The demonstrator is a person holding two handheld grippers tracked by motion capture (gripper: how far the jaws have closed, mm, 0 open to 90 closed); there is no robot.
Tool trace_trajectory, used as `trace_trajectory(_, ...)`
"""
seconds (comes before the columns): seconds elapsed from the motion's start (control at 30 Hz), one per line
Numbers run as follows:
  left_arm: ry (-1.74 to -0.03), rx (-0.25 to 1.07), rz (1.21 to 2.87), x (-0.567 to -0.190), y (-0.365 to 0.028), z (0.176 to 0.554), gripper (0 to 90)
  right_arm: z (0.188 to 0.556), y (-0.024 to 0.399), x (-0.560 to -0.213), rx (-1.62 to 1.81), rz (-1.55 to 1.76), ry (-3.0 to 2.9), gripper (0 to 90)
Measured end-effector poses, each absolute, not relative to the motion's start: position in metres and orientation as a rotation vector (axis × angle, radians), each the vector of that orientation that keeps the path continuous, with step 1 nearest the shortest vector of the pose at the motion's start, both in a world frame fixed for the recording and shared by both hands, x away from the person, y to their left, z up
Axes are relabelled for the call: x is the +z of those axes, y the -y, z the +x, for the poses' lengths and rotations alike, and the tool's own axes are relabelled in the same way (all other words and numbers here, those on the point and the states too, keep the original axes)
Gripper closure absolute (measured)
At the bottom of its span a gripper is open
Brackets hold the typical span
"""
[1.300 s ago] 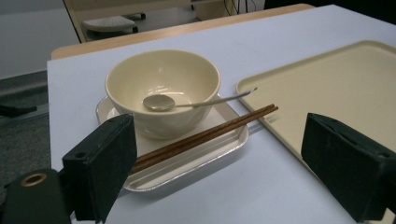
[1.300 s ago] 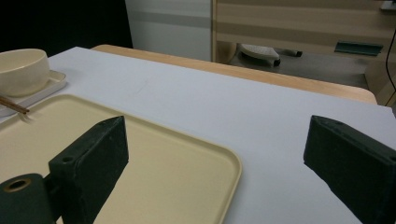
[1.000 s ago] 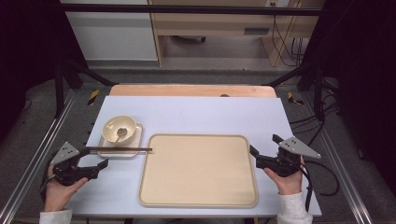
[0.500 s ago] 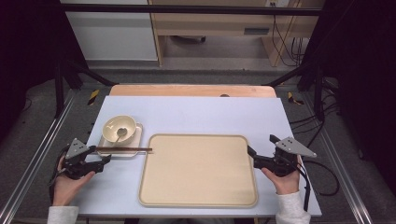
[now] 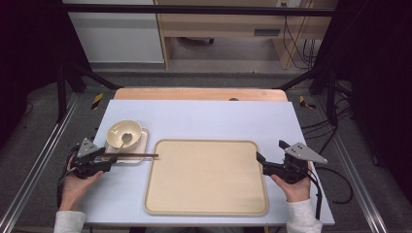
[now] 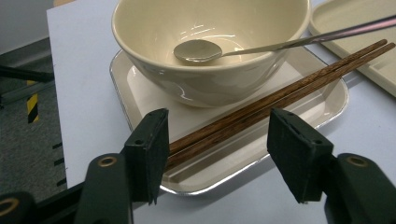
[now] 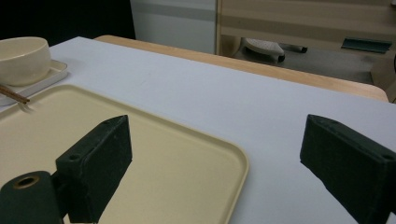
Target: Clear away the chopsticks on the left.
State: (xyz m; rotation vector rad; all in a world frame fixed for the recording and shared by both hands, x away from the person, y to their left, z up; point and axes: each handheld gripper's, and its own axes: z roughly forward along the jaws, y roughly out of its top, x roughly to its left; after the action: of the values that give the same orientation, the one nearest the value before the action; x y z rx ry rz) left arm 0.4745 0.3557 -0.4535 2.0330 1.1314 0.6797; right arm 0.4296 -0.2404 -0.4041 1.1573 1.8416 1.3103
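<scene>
A cream bowl (image 5: 124, 134) with a metal spoon (image 6: 196, 50) in it stands on a small white tray (image 6: 299, 107) at the table's left. A pair of dark wooden chopsticks (image 6: 280, 95) lies along that tray's front, tips reaching the large beige tray (image 5: 206, 177). My left gripper (image 6: 219, 158) sits low at the small tray's near corner. Its jaws have just been closing, with the chopsticks' near ends between them, close to one pad and well clear of the other. My right gripper (image 7: 215, 163) stands open and empty at the big tray's right edge.
The white tabletop (image 5: 204, 116) lies on a wooden board that shows along its far edge. Metal rails run along both sides of the table. A cable trails from the right gripper off the table's right side.
The left gripper has moved forward and right to the small tray, and its jaws have narrowed around the chopsticks' ends. The right gripper has stayed put.
</scene>
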Motion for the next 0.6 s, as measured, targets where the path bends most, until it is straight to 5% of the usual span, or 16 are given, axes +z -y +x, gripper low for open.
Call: trace_trajectory(0.6, -1.119, 0.652, 2.084, -0.4613, -0.3533, 0.481, 56.6, 0.4306, 0.2383, -0.406, 1.296, 1.152, -1.855, 9.5)
